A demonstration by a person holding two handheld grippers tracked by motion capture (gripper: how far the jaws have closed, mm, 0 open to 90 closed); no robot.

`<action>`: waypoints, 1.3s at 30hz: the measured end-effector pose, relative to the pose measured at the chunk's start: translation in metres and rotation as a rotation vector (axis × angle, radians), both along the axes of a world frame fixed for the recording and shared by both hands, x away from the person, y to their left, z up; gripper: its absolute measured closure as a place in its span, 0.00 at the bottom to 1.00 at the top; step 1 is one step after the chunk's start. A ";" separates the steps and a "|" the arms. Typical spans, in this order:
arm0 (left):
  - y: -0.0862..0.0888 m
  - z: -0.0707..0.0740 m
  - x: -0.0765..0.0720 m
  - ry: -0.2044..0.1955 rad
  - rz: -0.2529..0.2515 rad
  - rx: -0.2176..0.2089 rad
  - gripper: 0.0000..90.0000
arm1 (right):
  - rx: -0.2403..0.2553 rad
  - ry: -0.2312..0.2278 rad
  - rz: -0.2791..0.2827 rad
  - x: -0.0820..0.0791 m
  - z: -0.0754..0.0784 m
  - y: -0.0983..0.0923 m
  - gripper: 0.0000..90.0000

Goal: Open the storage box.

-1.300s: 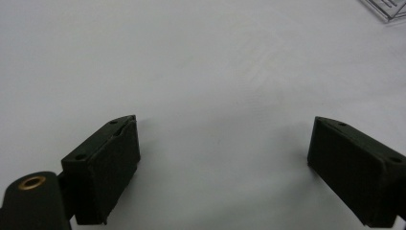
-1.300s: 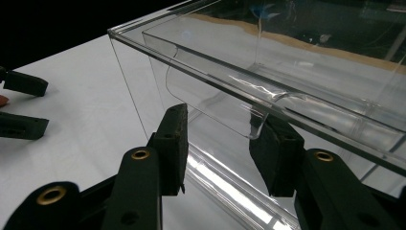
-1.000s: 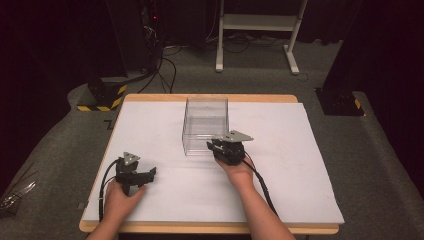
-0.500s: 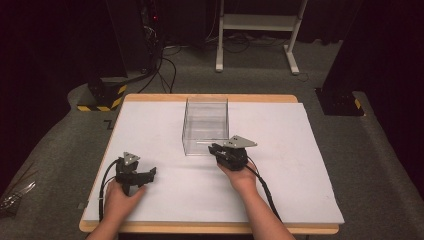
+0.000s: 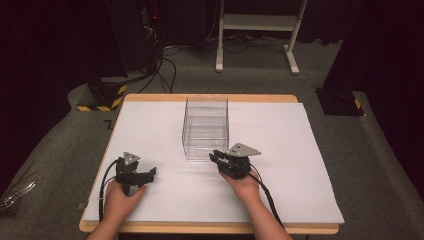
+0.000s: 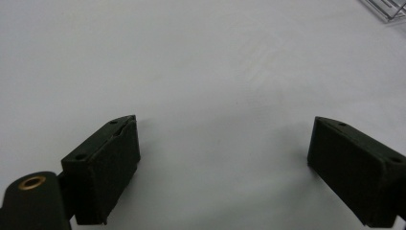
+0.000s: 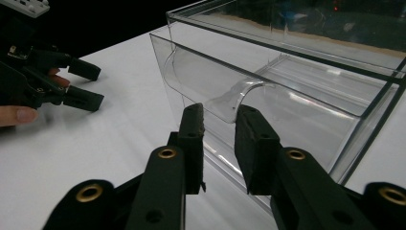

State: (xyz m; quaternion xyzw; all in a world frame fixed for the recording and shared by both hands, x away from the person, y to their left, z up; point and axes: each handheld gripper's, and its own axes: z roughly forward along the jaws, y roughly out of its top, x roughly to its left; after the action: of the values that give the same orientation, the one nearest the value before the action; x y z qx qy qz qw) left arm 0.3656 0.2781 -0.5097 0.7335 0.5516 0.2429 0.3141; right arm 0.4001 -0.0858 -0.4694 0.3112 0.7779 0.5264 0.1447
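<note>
Now | right claw (image 7: 218,125): narrow gap, just widened, at clear box (image 5: 206,127) handle | left claw (image 6: 225,158): open

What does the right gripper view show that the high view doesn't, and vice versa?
Right gripper view: the curved front handle sits just ahead of the right gripper tips, not clamped; its jaws have just been opening. High view: the table with its wooden rim, plus a white stand and a striped base on the floor behind. Both: the clear box and the left gripper, jaws apart.
</note>
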 end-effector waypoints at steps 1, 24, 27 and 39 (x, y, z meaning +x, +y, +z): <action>0.000 0.000 0.000 0.000 0.000 0.000 0.12 | 0.001 -0.002 0.001 0.001 0.000 0.000 0.78; 0.000 0.000 0.000 0.003 -0.002 0.002 0.12 | 0.020 0.019 0.030 0.003 0.002 0.000 0.87; 0.000 0.000 0.000 0.003 -0.001 0.001 0.12 | 0.018 0.018 0.030 0.001 0.002 0.000 0.87; 0.000 0.000 0.000 0.002 -0.002 0.002 0.12 | 0.023 0.014 0.053 -0.011 0.003 -0.005 0.89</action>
State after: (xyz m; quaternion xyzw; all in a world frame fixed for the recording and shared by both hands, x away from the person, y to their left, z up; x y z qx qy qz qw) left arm 0.3654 0.2782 -0.5095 0.7347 0.5509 0.2426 0.3129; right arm 0.3894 -0.0910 -0.4666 0.2958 0.7808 0.5368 0.1217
